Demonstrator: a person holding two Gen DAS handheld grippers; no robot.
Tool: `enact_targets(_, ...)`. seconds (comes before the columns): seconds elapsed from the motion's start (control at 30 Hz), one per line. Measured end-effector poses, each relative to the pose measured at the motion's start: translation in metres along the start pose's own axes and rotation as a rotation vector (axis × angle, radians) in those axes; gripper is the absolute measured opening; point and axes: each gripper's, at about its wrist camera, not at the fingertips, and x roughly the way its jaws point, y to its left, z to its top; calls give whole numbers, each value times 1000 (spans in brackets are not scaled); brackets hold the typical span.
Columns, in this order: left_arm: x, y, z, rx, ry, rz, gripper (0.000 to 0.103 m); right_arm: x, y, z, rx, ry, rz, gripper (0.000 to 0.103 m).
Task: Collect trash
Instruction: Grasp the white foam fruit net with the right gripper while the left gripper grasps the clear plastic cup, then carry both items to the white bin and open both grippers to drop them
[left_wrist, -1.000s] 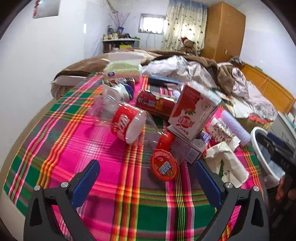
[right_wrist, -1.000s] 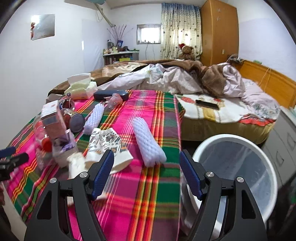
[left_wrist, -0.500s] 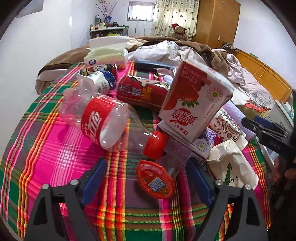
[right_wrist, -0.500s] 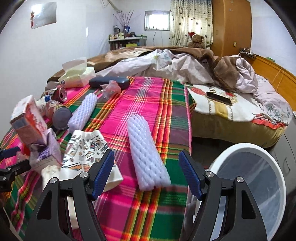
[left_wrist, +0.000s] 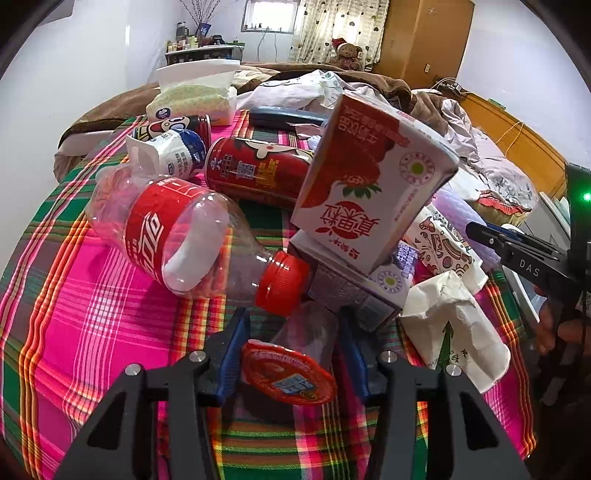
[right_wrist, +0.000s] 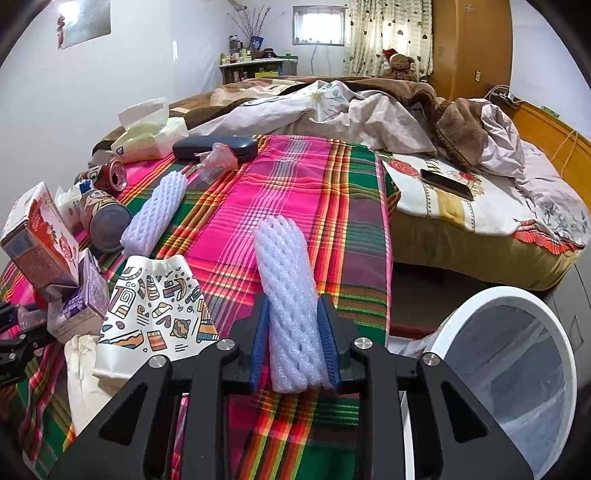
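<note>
1. Trash lies scattered over the plaid cloth spread on the bed, mostly heaped at its left side in the right wrist view; nearly all of it is still to be collected.
2. White bin with a clear liner stands on the floor just beside the bed's near corner. What shows of its inside looks empty, so I judge the job barely begun.
3. Big pieces left: a clear cola bottle on its side, a red-and-white milk carton propped on a smaller purple box, a red can, and a patterned paper cup flattened on the cloth.
4. White foam fruit sleeve lies lengthwise between the right tongs; their blue pads touch both its sides and are closing on it. A second sleeve lies well apart, untouched.
5. Small clear cup with an orange foil lid sits gripped in the left tongs, which are squeezed onto its sides; it lies just beside the bottle's red cap.
6. Both grasps look made but neither piece seems lifted; carrying them to the bin is what remains.
</note>
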Motion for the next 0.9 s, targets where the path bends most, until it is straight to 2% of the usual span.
enact_targets(0.3,-10,-1,-5,-14,-24,-15,50,-18,-1,-3,27,-52,21,23)
enact_targets(0.57,-36,-5,-5,-11,-70,-14,50,-39,0,-5,55,-113,39,23)
enact_targets(0.77,-56,-23,3,28,-118,-27,50,-62,-7,-9,76,-162,37,23)
enact_targets(0.9,-63,-40,10,49,-139,-62,50,-79,-18,-14,101,-191,17,23)
